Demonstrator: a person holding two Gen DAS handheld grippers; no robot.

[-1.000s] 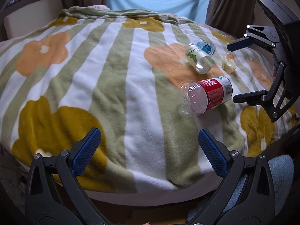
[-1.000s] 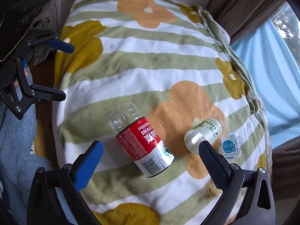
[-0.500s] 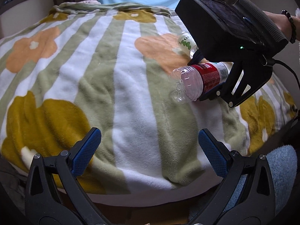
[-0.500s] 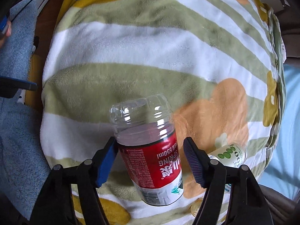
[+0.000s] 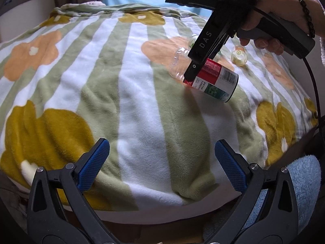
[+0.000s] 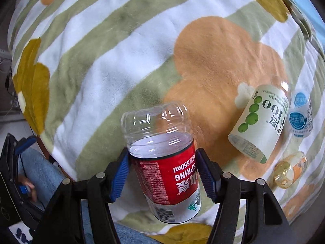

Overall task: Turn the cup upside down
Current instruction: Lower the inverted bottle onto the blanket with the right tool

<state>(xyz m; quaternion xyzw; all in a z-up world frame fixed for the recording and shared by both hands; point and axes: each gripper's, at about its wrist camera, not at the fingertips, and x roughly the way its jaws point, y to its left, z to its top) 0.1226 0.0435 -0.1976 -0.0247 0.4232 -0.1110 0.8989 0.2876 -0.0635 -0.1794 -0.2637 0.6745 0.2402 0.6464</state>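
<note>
Between right gripper (image 6: 163, 178) fingers (image 6: 119, 178): cup (image 6: 166, 174), clamped.

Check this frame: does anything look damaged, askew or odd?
The "cup" is a cut-off red-label bottle, gripped by the right gripper. Three more containers lie tipped on the blanket: green-dot bottle, blue-label bottle, small amber one. Nothing spilled.

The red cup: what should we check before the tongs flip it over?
1. Right tongs shut on the red cup: ok.
2. Cup lifted off the blanket: ok in the left wrist view.
3. Grip near the cup's middle: ok.
4. Left tongs open and out of the way: ok.
5. Green-label cup and small bottles clear of the landing spot: ok.
6. Grip tight enough for turning: cannot tell.
</note>
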